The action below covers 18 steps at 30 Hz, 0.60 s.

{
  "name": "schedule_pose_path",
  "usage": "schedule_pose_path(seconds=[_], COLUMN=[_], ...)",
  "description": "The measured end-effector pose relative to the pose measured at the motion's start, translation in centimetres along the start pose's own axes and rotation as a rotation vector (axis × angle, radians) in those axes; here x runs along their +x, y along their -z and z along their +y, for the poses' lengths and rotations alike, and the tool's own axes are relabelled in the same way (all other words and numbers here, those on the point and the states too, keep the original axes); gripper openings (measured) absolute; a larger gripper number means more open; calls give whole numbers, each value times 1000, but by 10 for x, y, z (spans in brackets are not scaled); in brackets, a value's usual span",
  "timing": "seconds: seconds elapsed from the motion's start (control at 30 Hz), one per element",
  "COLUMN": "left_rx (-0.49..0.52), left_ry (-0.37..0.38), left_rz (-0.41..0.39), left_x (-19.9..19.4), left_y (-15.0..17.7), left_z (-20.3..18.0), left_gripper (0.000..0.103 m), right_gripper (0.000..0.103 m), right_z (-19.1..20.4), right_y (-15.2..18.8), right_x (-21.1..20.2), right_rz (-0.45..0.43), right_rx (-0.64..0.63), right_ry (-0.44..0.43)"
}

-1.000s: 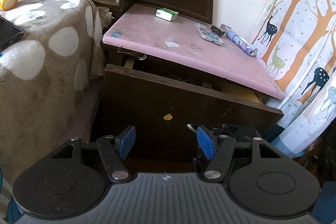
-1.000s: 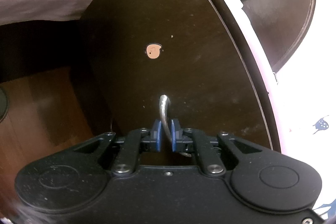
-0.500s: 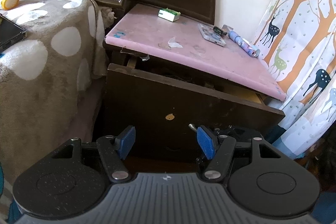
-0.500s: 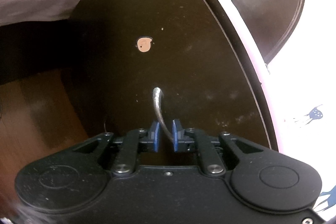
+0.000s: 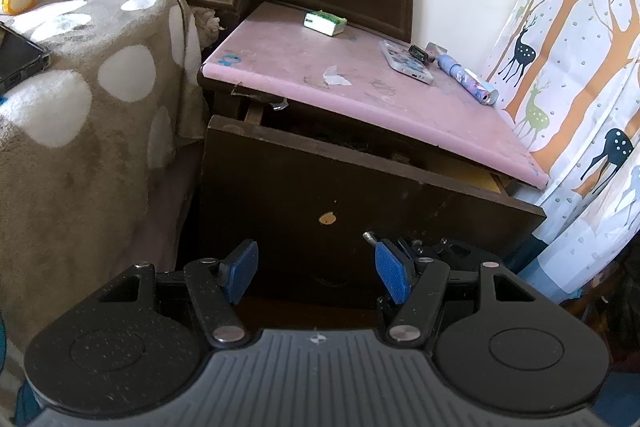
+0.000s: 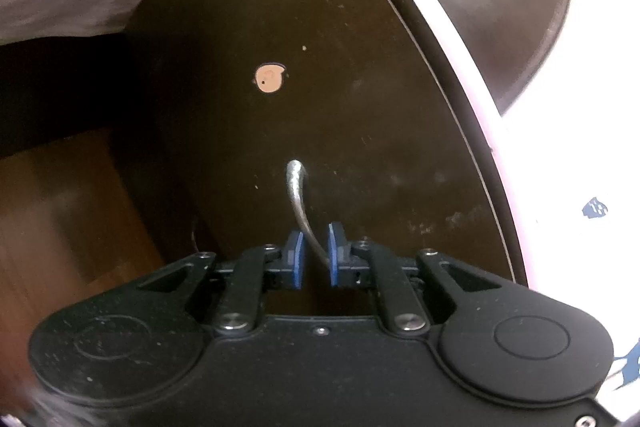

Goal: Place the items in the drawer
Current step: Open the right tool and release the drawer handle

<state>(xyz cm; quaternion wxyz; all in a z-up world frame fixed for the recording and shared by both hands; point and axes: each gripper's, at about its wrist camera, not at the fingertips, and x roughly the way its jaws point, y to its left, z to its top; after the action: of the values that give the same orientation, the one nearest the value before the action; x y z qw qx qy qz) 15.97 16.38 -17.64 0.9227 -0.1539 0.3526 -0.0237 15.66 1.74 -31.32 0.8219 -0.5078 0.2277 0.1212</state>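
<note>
Right gripper (image 6: 314, 258) straddles metal handle (image 6: 299, 195) on drawer front (image 5: 360, 203), pads narrowly apart, grip loose. Left gripper (image 5: 316, 271) spread wide, holding nothing. Drawer part open under nightstand top (image 5: 340, 95); items near top's back and right edges. Advice: pull straight outward, level.

Dark wooden drawer (image 5: 360, 187) — pulled partly open, curved metal handle (image 6: 298, 195).
</note>
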Motion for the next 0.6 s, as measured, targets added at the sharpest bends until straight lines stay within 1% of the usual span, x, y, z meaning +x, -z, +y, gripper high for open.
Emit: schedule_pose_path(seconds=[0.03,0.07,0.17,0.2,0.23,0.43,0.6], left_rx=[-1,-1,-5,-6,-7,1,7], left_ry=[1,3,6,7,8,15,12], left_rz=[-1,-4,-7,-7,-7,-6,2], left_x=[-1,-2,-2,-2,-1,1,4], left_y=[0,0,-1,-2,-3,-5,-4], left_z=[1,1,2,2,2,1,-1], left_gripper=[64,64,64,64,64,64,64], right_gripper=[7,7,7,10,10,10,11], right_z=[1,0,-14,-17,-18,-10,-17], right_y=[-1,-5,-18,-19,-19,-14,-7], right_x=[5,10,27,31,35,47,51], right_rz=[0,15,68,82,93,79,51], right_rx=[-3,3,34,42,43,16,-12], right_ry=[11,5,-37,-40,-38,-25,-29])
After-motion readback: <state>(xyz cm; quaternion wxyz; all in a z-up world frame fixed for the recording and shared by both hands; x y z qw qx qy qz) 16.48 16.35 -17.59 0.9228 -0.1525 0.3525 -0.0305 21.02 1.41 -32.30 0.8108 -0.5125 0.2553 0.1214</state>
